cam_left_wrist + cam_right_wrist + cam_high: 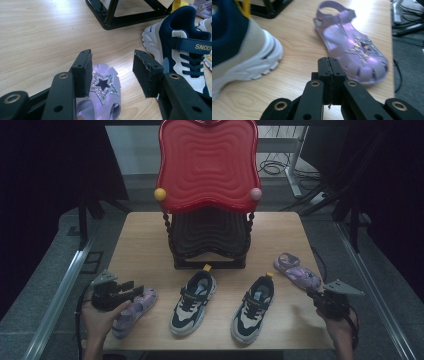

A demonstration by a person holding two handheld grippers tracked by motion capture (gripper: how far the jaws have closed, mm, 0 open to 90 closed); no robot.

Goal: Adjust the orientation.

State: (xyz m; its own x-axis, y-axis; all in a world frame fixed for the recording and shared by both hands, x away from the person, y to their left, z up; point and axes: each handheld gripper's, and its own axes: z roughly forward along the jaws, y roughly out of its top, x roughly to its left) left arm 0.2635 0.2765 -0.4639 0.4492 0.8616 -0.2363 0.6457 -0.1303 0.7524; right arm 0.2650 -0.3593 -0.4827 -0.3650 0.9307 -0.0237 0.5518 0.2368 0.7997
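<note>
A purple sandal (pixel 134 310) with a glittery star lies at the table's front left. My left gripper (pixel 131 290) hangs over its toe, open. In the left gripper view the sandal's star toe (pixel 103 92) sits low between the two spread pads of that gripper (pixel 112 57), and neither pad presses on it. The matching sandal (pixel 300 271) lies at the right, heel strap away from me. My right gripper (pixel 311 294) is just in front of its toe; its jaws (pixel 328 60) are shut flat together on nothing, beside the sandal (pixel 352 50).
Two navy and white sneakers (pixel 192 302) (pixel 254 309) stand between the sandals, toes toward me. Behind them a black-framed rack (pixel 210 262) carries a red wavy shelf (pixel 207 165). The wooden table (pixel 145 240) ends right of the sandal, with cables beyond.
</note>
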